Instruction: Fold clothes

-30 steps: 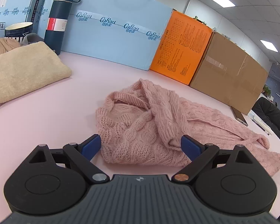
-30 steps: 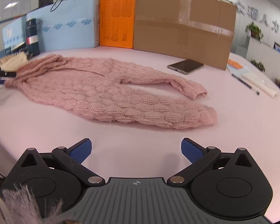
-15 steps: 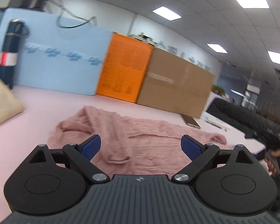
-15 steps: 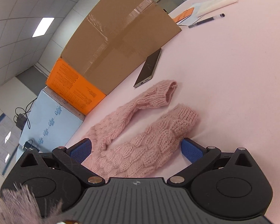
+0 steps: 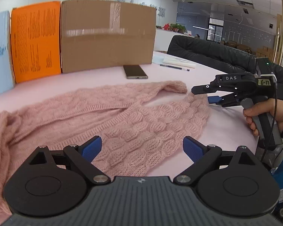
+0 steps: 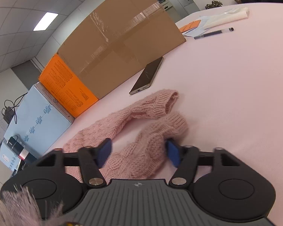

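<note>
A pink cable-knit sweater [image 5: 134, 116] lies spread across the pink table [image 5: 96, 79], its sleeve cuff and hem corner toward the right. My left gripper [image 5: 142, 148] hovers open over the sweater's near edge, nothing between its blue pads. In the left wrist view a hand [image 5: 264, 113] holds my right gripper [image 5: 201, 95] at the hem corner. In the right wrist view the right gripper [image 6: 138, 152] is closing, with the bunched hem of the sweater [image 6: 141, 143] between its jaws and both pads touching the knit.
A phone [image 5: 134, 72] lies behind the sleeve cuff. A cardboard box [image 5: 107, 35], an orange box [image 5: 35, 41] and a blue box [image 6: 39, 120] line the back. A pen [image 6: 213, 33] and papers [image 6: 226, 17] lie far right. A black sofa [image 5: 217, 54] stands beyond the table.
The left gripper swung right, from the collar end toward the hem, still open. The right gripper rolled, came down onto the hem corner and narrowed its jaws around the knit.
</note>
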